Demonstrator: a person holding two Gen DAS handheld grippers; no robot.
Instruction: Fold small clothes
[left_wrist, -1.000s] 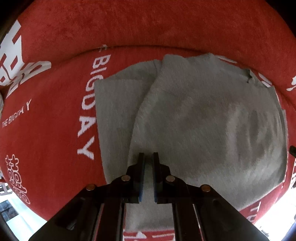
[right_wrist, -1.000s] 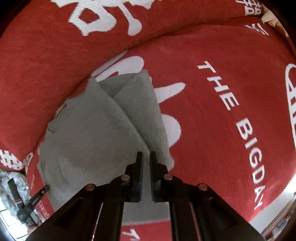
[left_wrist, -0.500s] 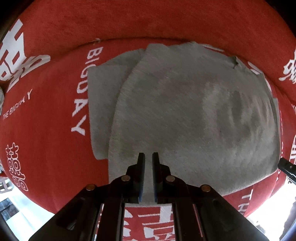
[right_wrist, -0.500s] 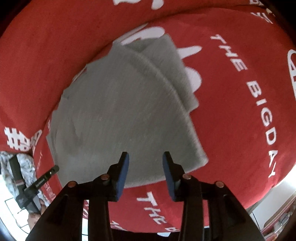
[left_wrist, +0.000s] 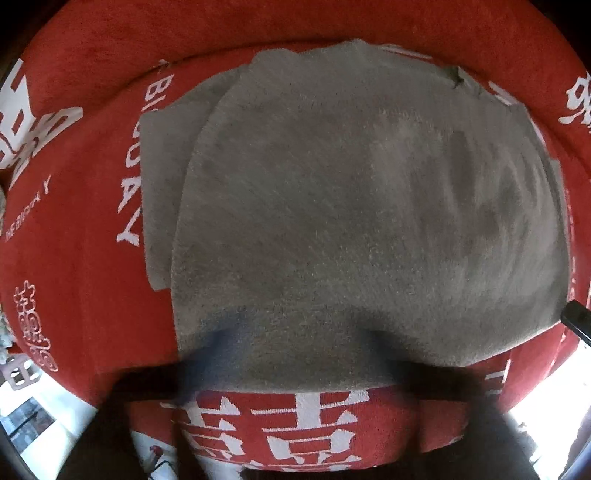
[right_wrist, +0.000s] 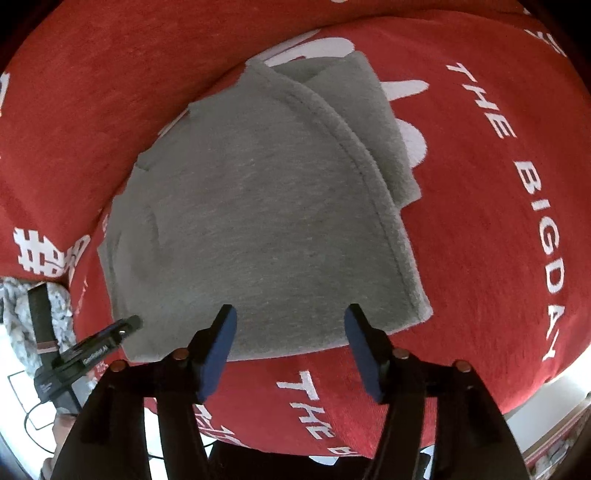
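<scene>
2 sets of tongs hang over 1 soft grey garment (right_wrist: 258, 221) that lies folded on a red blanket (right_wrist: 480, 184) with white letters. At the far left of the right wrist view, past the blanket's edge, sits a lumpy pale cloth (right_wrist: 22, 306), too blurry to name. Next comes the left gripper (left_wrist: 295, 350), pointing down at the near left corner of the garment. In its own view its fingers are only dark smears, spread far apart as they swing open, and nothing is pinched between them. I think it let go so the top layer could drop flat. In the middle, the garment covers much of the blanket, with its near edge close to the blanket's near side. 1 layer lies over another, and a strip of the lower layer peeks out on the right, so the fold looks done but not quite even. To the right, the right gripper (right_wrist: 290, 347) hangs just above the near edge. Its blue pads (right_wrist: 221, 347) are opening too, with only air between them.
</scene>
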